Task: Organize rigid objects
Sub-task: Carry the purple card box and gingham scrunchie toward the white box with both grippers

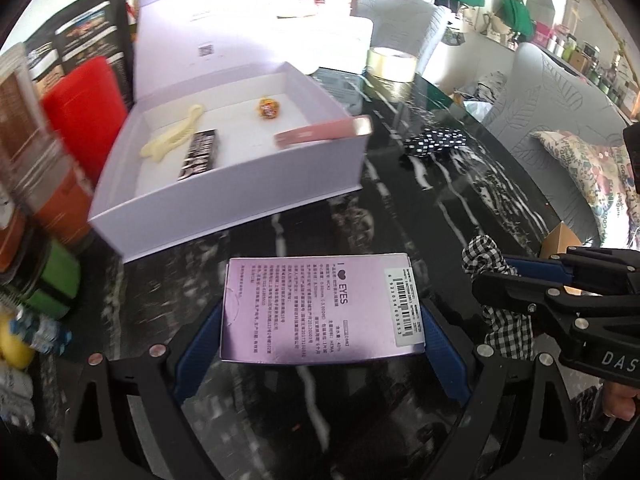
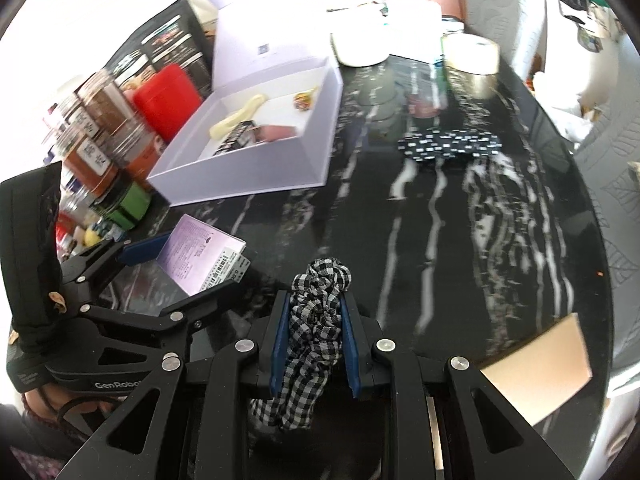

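Risk is the purple carton [image 1: 320, 306] slipping: left gripper [image 1: 322, 320] pinches it across its full width with jaws spread wide, short of the white box [image 1: 224, 216] that already holds a pink box [image 1: 320, 132] and comb [image 1: 172, 136]. Right gripper [image 2: 314, 344] is clamped on a checked scrunchie [image 2: 320, 320], soft, so misfiling it is possible. Carton could also clip the box wall on entry.
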`<state>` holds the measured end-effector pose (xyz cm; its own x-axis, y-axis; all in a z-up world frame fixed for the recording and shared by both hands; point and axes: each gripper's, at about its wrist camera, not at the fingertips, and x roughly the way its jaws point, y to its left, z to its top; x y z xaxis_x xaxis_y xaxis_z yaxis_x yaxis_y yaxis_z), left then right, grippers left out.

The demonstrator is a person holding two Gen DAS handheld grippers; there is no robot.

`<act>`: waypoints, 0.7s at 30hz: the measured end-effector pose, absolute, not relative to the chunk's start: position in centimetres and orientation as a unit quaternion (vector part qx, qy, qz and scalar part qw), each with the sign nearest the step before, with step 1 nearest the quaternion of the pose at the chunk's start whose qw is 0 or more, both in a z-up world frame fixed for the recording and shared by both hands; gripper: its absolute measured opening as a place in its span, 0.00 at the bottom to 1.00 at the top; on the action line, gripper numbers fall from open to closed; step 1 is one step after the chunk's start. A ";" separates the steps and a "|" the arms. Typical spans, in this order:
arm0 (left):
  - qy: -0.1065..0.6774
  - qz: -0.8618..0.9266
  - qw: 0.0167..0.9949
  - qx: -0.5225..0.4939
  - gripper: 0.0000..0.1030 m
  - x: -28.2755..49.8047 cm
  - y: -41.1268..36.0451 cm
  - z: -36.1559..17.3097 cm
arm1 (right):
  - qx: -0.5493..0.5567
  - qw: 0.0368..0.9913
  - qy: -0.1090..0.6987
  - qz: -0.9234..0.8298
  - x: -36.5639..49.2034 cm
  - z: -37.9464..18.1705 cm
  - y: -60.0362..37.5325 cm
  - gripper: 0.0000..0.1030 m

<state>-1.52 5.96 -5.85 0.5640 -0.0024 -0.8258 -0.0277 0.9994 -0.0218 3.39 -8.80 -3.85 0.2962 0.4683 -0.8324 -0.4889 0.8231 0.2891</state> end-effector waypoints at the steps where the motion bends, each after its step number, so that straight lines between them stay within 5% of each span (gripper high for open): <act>1: 0.467 0.012 0.884 -0.017 0.91 -2.0 6.4 -5.8 | -0.012 0.803 0.513 0.303 3.1 -3.9 -8.3 0.23; 21: 0.447 0.081 0.890 -0.044 0.91 -8.0 11.8 -3.9 | -0.048 0.775 0.500 0.383 -0.9 -3.7 -0.8 0.23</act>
<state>-7.95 11.84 -3.93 0.5871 0.1042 -0.8028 -0.1827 0.9832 -0.0060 -0.90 -0.82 -3.69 0.2062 0.5457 -0.8122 -0.6413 0.7024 0.3090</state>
